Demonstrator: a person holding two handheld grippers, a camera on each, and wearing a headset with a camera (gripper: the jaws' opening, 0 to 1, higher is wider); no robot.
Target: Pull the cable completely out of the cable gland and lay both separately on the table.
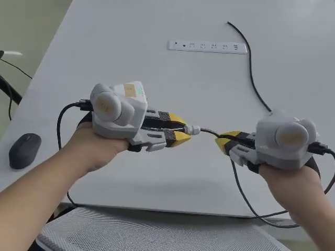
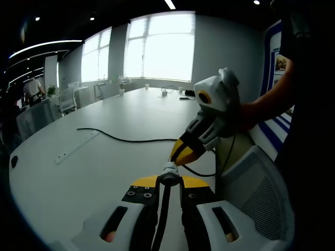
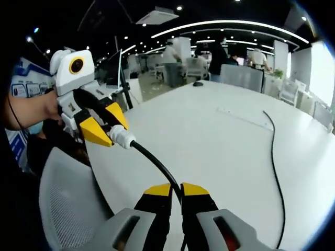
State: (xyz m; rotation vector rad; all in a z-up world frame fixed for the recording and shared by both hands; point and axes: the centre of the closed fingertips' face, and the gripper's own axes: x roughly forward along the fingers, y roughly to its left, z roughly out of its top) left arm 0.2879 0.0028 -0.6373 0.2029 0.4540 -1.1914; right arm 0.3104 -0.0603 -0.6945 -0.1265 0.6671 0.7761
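Mesh of a grey office chair back [image 1: 131, 230] runs along the bottom edge of my head view, nearest to me. Just above it, mid-frame, my two grippers face each other tip to tip over the near edge of the white table [image 1: 157, 73].

The left gripper [image 1: 183, 129], grey-bodied with yellow tips, has its jaws closed on the small white plastic cable gland [image 1: 192, 129], which pokes out just past the tips toward the right of the frame. A thin black cable [image 1: 209, 132] leaves the gland and spans the short gap to the right gripper [image 1: 225, 141], whose jaws are pinched tight on it. Both pieces are held up off the tabletop.

In the left gripper view the gland [image 2: 169, 172] sits between the yellow tips at lower centre, and the cable passes through it and back between the jaws. In the right gripper view the cable [image 3: 157, 164] climbs from my clamped tips toward the upper left, into the gland [image 3: 121, 137].

Further off, a dark grey computer mouse [image 1: 23, 150] lies at the left edge. Farthest, at top centre, is a long white power strip [image 1: 207, 46], its black cord [image 1: 251, 68] curving down the right side.
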